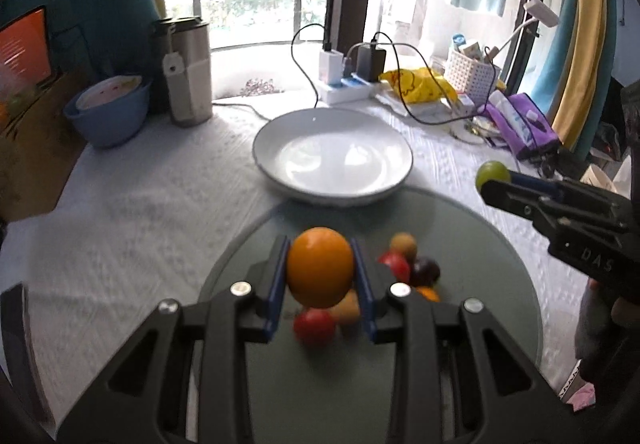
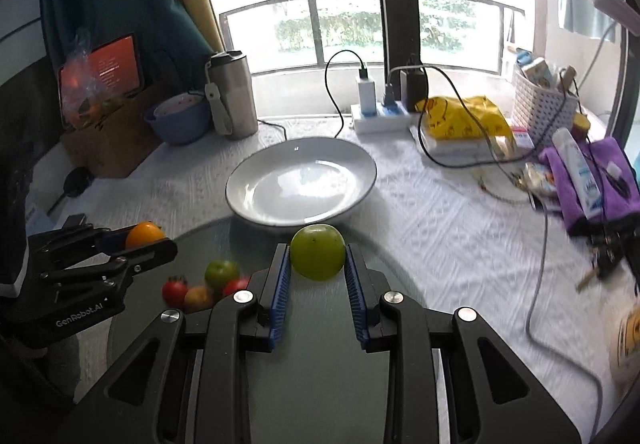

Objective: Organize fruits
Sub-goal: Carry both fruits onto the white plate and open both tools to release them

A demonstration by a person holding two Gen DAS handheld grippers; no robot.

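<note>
At the far left of the worktop [image 2: 420,244] an orange-lit screen [image 2: 116,64] leans behind a cardboard box [image 2: 116,148], and just beside the box sits a blue bowl [image 2: 178,124] with a steel tumbler [image 2: 234,96] to its right. Nearer in, the left claw [image 1: 320,268] is clamped on an orange [image 1: 320,266], its blue pads [image 1: 276,284] pressing both sides of the fruit, held in the air above a round glass turntable [image 1: 460,244]. Under and around it a small heap of loose fruit lies on the glass: a red tomato [image 1: 314,326], a yellowish fruit [image 1: 403,243], another red one [image 1: 396,264] and a dark plum [image 1: 425,270], all touching or nearly so. Seen from the other side, a small green apple [image 2: 221,271] belongs to the same heap. Beyond the turntable, in the middle of the worktop, stands a wide white dish [image 1: 332,156] with a dark rim, nothing in it. Behind the dish a white power strip [image 2: 380,116] carries chargers and black cables [image 2: 332,84]. To the right the right claw [image 2: 317,258] is closed on a green apple [image 2: 317,252], held up just short of the dish's near edge. Farther right lie a yellow bag [image 2: 464,120], a white basket [image 2: 540,104] full of oddments and a purple cloth [image 2: 600,184] with a white bottle [image 2: 580,172] on it.
</note>
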